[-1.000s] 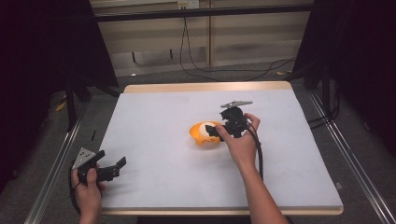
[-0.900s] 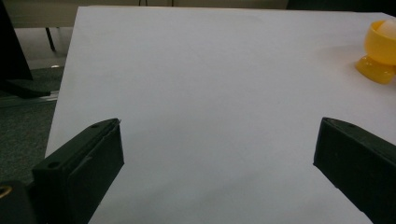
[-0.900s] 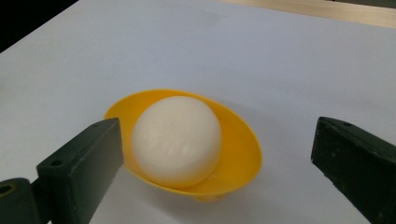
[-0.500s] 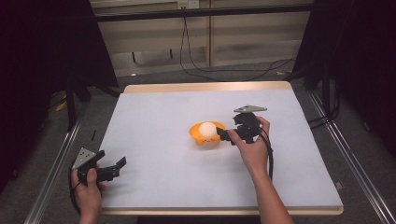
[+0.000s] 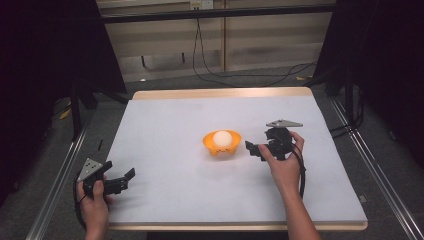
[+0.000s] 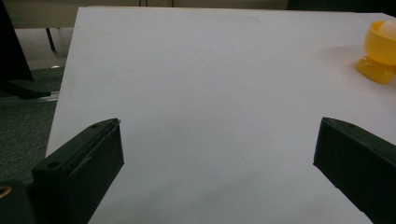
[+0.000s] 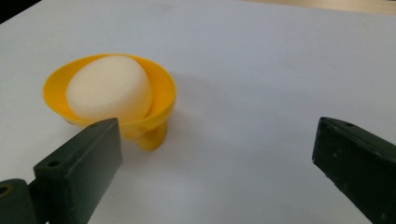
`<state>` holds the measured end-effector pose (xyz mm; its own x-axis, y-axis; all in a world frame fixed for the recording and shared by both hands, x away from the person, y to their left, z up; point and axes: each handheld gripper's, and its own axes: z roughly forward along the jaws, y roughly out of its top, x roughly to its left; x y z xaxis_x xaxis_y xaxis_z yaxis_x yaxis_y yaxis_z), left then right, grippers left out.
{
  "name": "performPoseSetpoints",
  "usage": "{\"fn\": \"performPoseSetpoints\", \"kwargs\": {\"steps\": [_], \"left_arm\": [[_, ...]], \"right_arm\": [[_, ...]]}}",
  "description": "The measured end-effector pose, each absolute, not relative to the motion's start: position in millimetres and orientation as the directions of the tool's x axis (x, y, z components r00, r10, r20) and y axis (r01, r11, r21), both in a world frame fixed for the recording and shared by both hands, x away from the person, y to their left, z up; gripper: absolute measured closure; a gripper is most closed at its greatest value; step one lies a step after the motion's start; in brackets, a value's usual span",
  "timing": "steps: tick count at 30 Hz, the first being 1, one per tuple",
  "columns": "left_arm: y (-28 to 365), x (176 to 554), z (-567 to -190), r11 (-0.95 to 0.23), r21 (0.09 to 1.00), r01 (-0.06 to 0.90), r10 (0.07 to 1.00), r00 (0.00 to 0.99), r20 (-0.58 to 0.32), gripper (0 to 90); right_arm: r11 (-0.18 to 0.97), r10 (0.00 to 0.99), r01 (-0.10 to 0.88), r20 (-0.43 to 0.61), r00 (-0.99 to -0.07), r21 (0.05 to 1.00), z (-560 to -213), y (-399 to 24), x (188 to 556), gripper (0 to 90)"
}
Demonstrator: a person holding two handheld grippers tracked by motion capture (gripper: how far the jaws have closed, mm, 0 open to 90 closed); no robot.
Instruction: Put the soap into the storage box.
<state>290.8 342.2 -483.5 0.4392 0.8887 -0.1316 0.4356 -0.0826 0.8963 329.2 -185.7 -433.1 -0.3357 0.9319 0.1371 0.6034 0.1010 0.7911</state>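
A small orange footed cup (image 5: 222,143) stands at the middle of the white table (image 5: 170,125), with a white egg (image 5: 222,138) lying in it. My right gripper (image 5: 254,150) is just right of the cup, open and empty, held by a hand. In the right gripper view the cup (image 7: 149,109) and egg (image 7: 109,93) lie close ahead on the left, and nothing is between the fingers (image 7: 79,163). My left gripper (image 5: 124,179) rests open near the table's front left corner. The left gripper view has the cup (image 6: 380,51) far off at the upper right.
The table has a wooden rim (image 5: 220,93) at its far edge. Metal rails (image 5: 55,185) run along both sides on the floor. Cables (image 5: 210,65) hang behind the table. Wide bare table surface lies around the cup.
My right gripper has drawn back to the right from over the cup, leaving the egg in it. The left gripper has stayed put.
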Motion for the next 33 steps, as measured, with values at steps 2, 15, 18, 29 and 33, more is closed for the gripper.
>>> {"fn": "performPoseSetpoints", "kwargs": {"steps": [2,15,18,29,33], "left_arm": [[341.8,290.6,-483.6,-0.08,0.896,0.437,0.889,0.438,-0.134,1.4],[341.2,290.3,-483.6,-0.078,0.896,0.437,0.891,0.434,-0.134,1.4],[341.4,290.5,-483.5,-0.081,0.896,0.436,0.89,0.436,-0.132,1.4],[341.6,290.7,-483.5,-0.087,0.896,0.435,0.89,0.439,-0.126,1.4],[341.7,290.5,-483.5,-0.087,0.897,0.434,0.89,0.438,-0.126,1.4]], "right_arm": [[0.097,0.934,0.609,0.139,-0.329,0.787,-437.1,-191.5,326.2,1.5],[0.077,0.949,0.617,0.132,-0.287,0.783,-447.1,-213.9,313.7,1.6],[0.075,0.95,0.617,0.131,-0.282,0.783,-449.2,-219.2,310.6,1.7],[0.037,0.958,0.612,0.147,-0.248,0.79,-456.3,-240.7,300.1,1.6],[0.029,0.96,0.618,0.15,-0.236,0.785,-460.5,-247.8,295.9,1.4]]}}
